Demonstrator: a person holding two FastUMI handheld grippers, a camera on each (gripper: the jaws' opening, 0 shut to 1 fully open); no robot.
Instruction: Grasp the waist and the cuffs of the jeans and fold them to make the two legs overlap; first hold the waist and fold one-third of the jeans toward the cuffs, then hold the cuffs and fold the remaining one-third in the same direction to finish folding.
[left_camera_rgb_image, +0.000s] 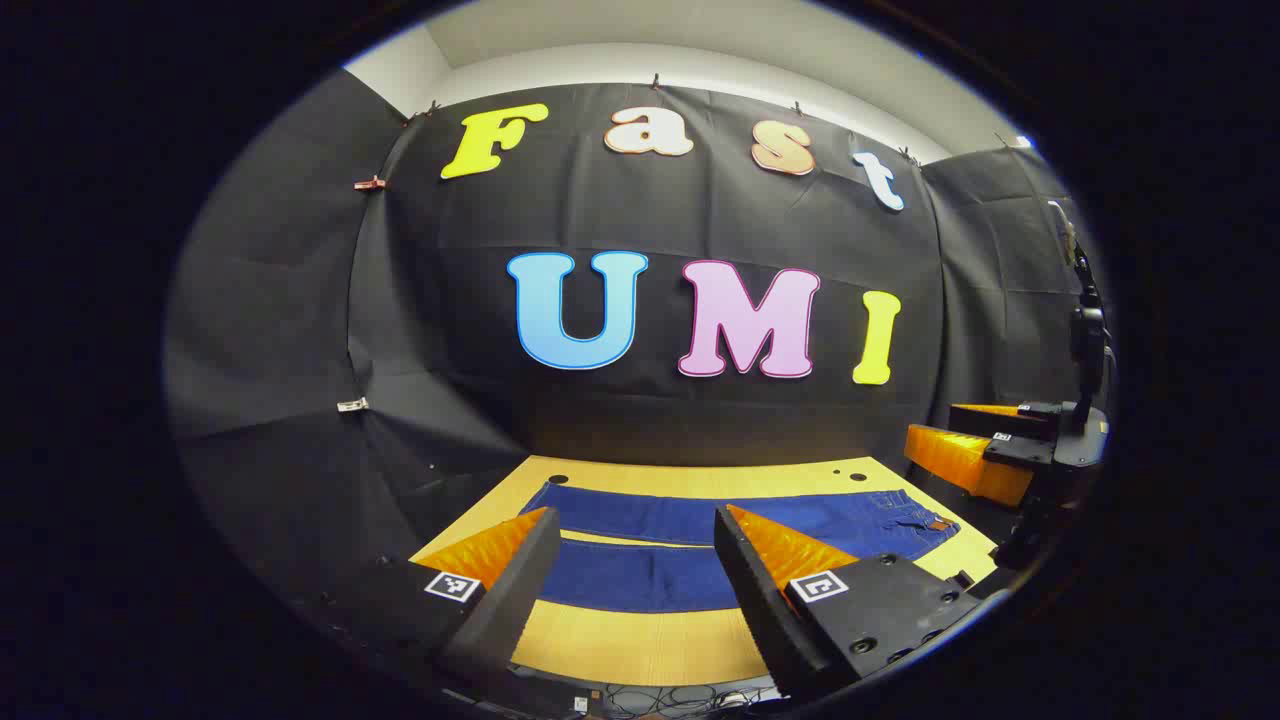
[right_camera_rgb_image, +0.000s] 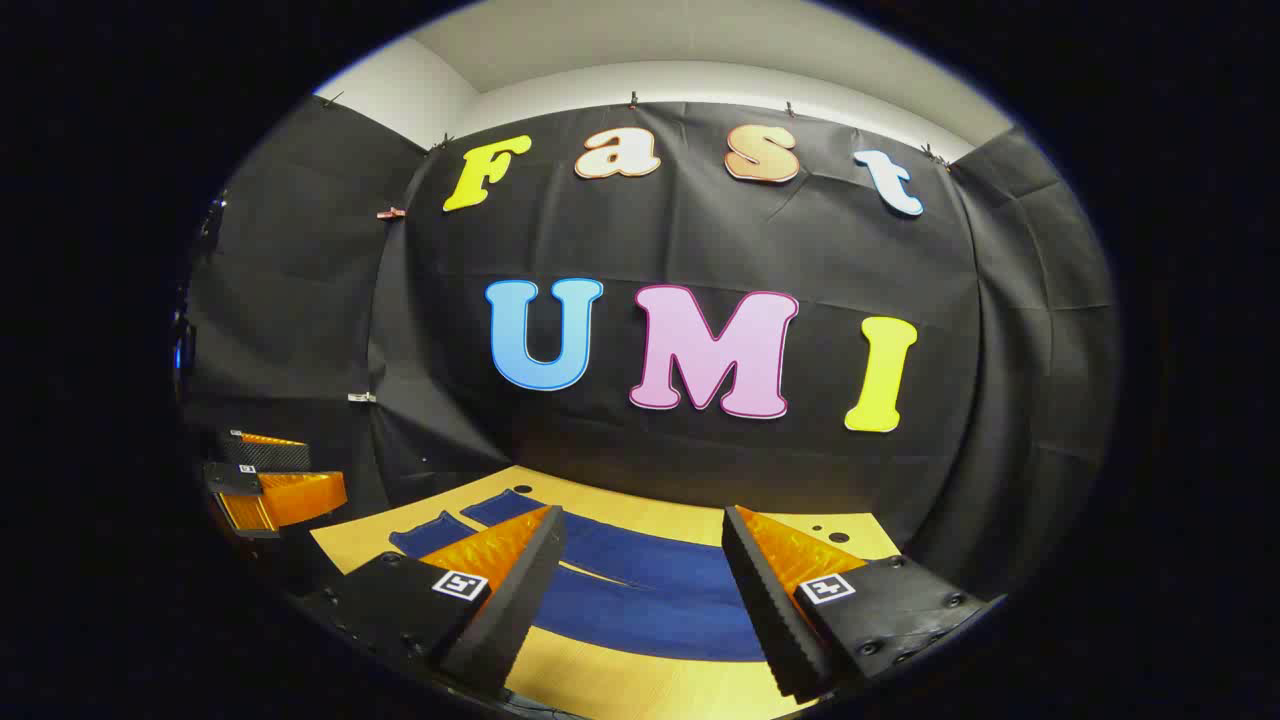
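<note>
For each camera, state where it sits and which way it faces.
Left gripper view: rides the left gripper, held above the near table edge, facing the jeans and booth wall; its own fingers spread apart; the right gripper farther off.
Right gripper view: rides the right gripper, facing the same way; own fingers apart; left gripper farther off.
Shared: jeans lying flat on the wooden table.

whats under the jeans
The jeans lie flat, legs apart, on a wooden table. Bare wood shows around them and between the legs. The tabletop beneath the fabric is covered, so anything there is hidden.
</note>
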